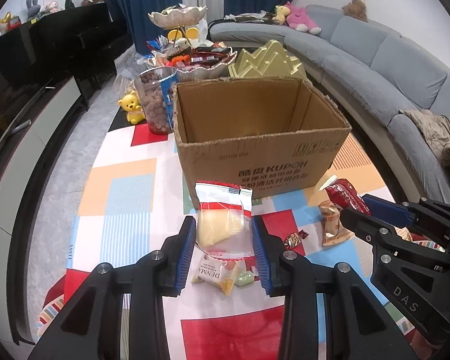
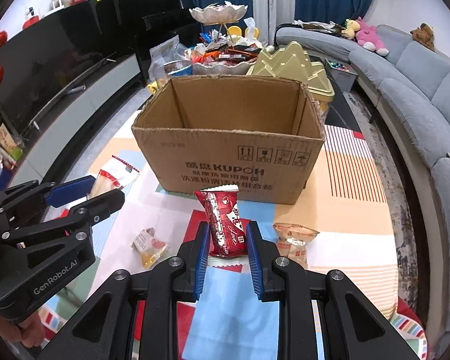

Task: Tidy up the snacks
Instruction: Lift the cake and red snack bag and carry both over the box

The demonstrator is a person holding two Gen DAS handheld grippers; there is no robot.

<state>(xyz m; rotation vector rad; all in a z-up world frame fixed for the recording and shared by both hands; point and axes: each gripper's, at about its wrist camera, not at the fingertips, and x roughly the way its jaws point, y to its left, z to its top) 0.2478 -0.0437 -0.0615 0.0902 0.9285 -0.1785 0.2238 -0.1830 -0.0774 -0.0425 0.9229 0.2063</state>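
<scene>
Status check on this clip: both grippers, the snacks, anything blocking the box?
Left gripper shut on clear cake packet. Right gripper shut on red snack packet. Cardboard box open ahead, nothing blocking. Loose packets still on tablecloth.

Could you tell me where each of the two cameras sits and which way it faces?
Left wrist: on the left gripper, looking forward and down over the clear cake packet it holds; the right gripper shows at the right edge.
Right wrist: on the right gripper, over its red snack packet; the left gripper shows at left.
Shared: the open cardboard box ahead.
</scene>
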